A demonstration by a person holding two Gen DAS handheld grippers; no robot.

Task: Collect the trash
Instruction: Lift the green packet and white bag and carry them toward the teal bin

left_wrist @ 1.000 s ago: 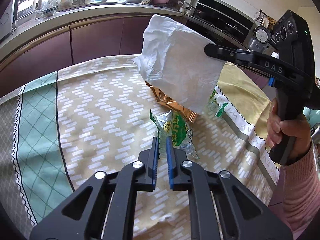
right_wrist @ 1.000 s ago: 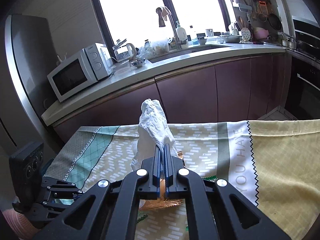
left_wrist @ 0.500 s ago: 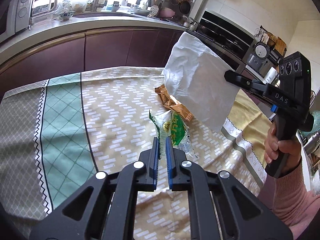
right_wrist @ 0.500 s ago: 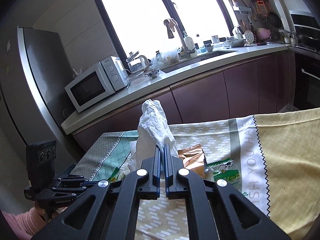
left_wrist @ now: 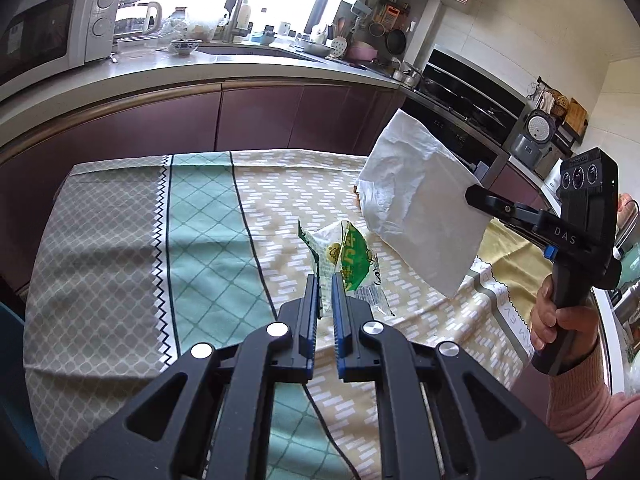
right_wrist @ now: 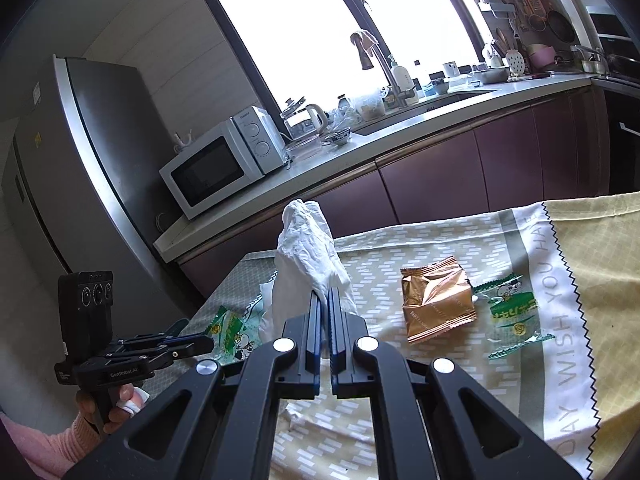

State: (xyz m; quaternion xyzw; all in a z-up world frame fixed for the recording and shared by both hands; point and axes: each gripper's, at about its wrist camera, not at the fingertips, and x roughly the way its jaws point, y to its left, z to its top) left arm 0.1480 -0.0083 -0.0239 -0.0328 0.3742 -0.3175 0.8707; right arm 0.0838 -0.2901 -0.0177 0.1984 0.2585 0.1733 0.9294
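In the left wrist view my left gripper (left_wrist: 324, 280) is shut on a green-and-white snack wrapper (left_wrist: 348, 256), held just above the tablecloth (left_wrist: 120, 260). To the right, my right gripper (left_wrist: 474, 196) is shut on a crumpled white tissue (left_wrist: 416, 208) that hangs in the air. The right wrist view shows the same tissue (right_wrist: 308, 252) standing up from the right gripper (right_wrist: 325, 296). At its left is the left gripper (right_wrist: 200, 346) with its wrapper (right_wrist: 232, 332). A gold wrapper (right_wrist: 436, 304) and a second green wrapper (right_wrist: 514, 316) lie on the cloth.
The table's far edge faces dark red kitchen cabinets (left_wrist: 260, 116) under a worktop with a microwave (right_wrist: 220, 168). A steel fridge (right_wrist: 80, 160) stands at the left. A person's hands in pink sleeves (left_wrist: 592, 412) hold both grippers.
Both grippers have moved leftward over the table and kept their loads. The green wrapper has come away from the gold wrapper, which now shows to the right of the tissue.
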